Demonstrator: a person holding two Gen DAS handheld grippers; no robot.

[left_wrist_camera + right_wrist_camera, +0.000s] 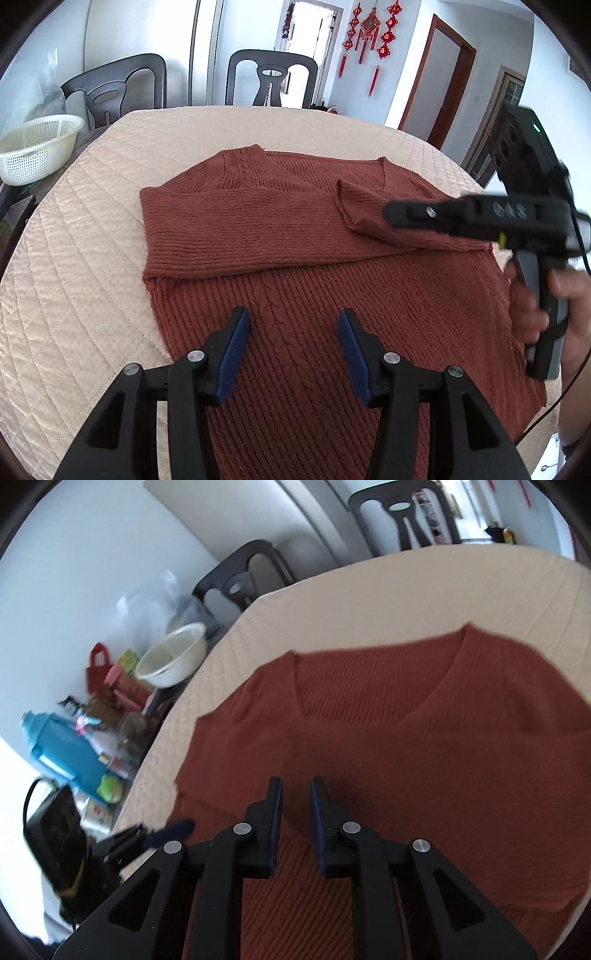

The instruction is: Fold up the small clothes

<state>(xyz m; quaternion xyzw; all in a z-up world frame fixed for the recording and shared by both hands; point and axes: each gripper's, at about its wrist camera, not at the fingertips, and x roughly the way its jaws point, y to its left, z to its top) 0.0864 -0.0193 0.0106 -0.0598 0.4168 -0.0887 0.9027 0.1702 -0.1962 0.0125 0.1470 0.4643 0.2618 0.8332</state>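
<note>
While sweater (332,295) nears table edge (74,295), margins open.

Bright daylight, fisheye-warped edges, right view motion-blurred

Daylight is washing pale walls (424,55); two dark slatted chairs (271,79) are standing behind the quilted beige table cover (74,258); red knot ornaments (369,33) are hanging beside a brown-framed doorway (439,85).

Rust-red ribbed sweater (295,236) with a cable pattern down its middle; under it, a cream diamond-quilted tabletop (74,258). Beside the tabletop, a white perforated basket (37,147). Behind it, dark chairs (271,77) and red knot ornaments (373,33).
</note>
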